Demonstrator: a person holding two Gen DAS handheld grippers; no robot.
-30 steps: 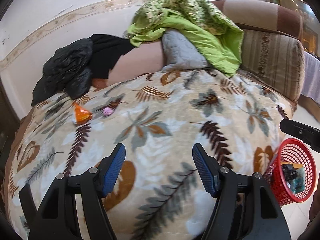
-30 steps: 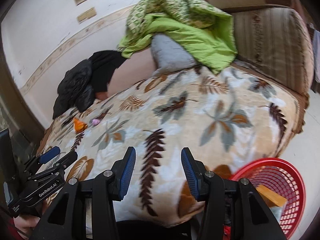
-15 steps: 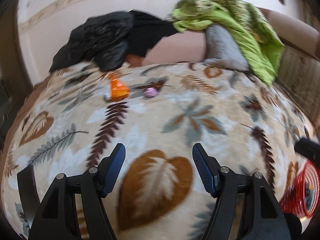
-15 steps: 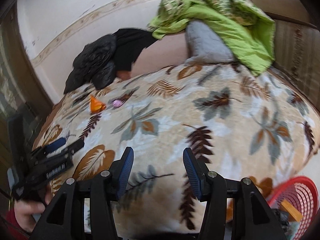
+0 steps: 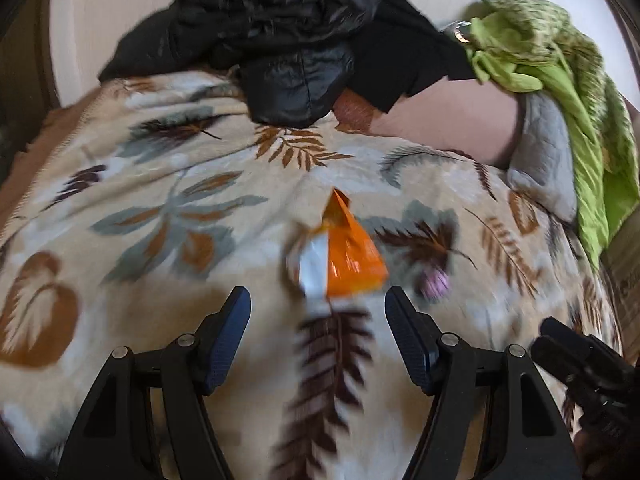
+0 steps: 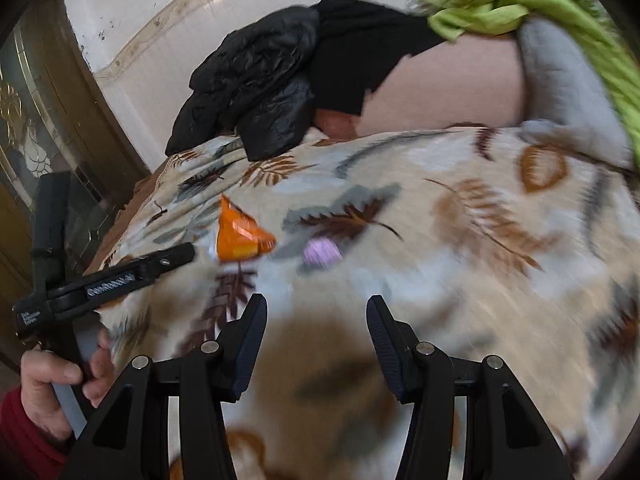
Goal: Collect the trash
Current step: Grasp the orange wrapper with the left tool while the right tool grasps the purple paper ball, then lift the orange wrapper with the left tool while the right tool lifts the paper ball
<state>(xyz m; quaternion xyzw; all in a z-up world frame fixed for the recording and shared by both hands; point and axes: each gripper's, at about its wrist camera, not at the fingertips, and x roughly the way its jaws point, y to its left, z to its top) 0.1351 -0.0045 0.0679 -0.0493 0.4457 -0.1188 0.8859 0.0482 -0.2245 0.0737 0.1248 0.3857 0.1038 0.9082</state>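
Trash — orange wrapper now looms at twelve o'clock of the left tool, closer than before; both tools half-open, empty — pickup imminent.

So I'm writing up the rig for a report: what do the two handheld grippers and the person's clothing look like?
Both are black plastic tools. The left gripper has two angular arms with silver rivets and dark blue ribbed fingers; seen from the side in the right wrist view, it carries small white lettering, too blurred to read. The right gripper has the same build. The left hand shows a red sleeve. No cables visible.
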